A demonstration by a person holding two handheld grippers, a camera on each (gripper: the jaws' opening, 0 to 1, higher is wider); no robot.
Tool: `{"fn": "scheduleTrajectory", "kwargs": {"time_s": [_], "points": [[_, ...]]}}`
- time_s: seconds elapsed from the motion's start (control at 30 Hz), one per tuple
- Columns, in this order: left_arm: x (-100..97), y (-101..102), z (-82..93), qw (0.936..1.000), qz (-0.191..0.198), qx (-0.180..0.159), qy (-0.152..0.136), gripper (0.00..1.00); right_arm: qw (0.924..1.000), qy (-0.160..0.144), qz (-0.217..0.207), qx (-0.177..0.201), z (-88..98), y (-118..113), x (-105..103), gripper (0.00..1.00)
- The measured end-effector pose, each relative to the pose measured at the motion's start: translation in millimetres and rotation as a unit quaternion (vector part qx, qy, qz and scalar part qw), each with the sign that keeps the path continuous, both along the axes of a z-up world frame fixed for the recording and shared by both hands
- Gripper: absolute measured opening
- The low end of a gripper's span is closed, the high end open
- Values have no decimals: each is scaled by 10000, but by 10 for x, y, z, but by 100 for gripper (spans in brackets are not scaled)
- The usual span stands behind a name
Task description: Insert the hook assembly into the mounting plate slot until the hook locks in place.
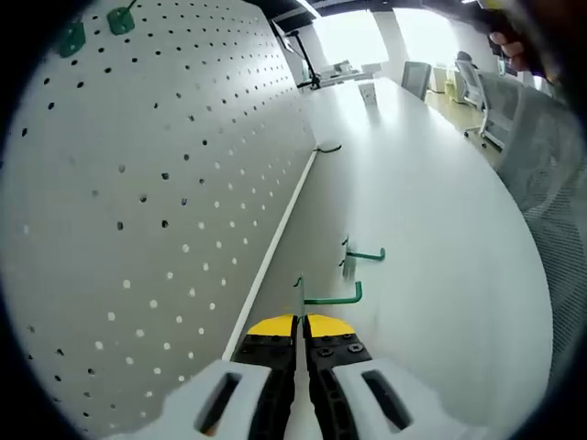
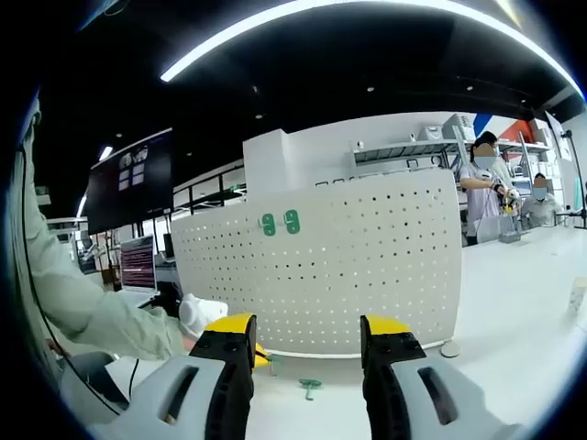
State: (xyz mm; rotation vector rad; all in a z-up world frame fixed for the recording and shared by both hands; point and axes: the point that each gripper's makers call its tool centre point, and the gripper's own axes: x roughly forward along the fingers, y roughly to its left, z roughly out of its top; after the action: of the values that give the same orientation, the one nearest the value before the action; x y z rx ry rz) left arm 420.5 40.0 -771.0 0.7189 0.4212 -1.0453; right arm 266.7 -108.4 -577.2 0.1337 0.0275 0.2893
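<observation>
The white pegboard point(image 1: 147, 211) stands along the left of the white table point(image 1: 422, 229). Two green mounting plates point(image 2: 280, 223) sit high on the pegboard point(image 2: 367, 257); they also show at its top corner point(image 1: 92, 29). My left gripper point(image 1: 301, 327) is shut low over the table, and the upright stem of a green hook point(image 1: 330, 297) rises from between its yellow tips. A second green hook point(image 1: 364, 255) lies just beyond. My right gripper point(image 2: 307, 335) is open and empty, facing the board, with a green hook point(image 2: 310, 387) lying on the table below it.
A black hook point(image 1: 327, 147) lies by the pegboard's foot farther along. Mesh chairs point(image 1: 541, 156) line the table's right side. A sleeve point(image 2: 83, 312) and the left gripper point(image 2: 204, 313) enter from the left. Two people point(image 2: 484, 188) work at the far right.
</observation>
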Motion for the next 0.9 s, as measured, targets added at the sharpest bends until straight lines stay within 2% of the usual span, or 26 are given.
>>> {"fn": "scheduleTrajectory", "kwargs": {"time_s": [0.5, 0.9], "points": [[-92, 35, 403, 9985, 86, -283, -458, 3, 9994, -211, 214, -151, 169, 152, -56, 43], [-229, 76, 609, 9960, 246, -558, -650, 3, 9990, -300, 312, -123, 254, 211, -103, 43]]}}
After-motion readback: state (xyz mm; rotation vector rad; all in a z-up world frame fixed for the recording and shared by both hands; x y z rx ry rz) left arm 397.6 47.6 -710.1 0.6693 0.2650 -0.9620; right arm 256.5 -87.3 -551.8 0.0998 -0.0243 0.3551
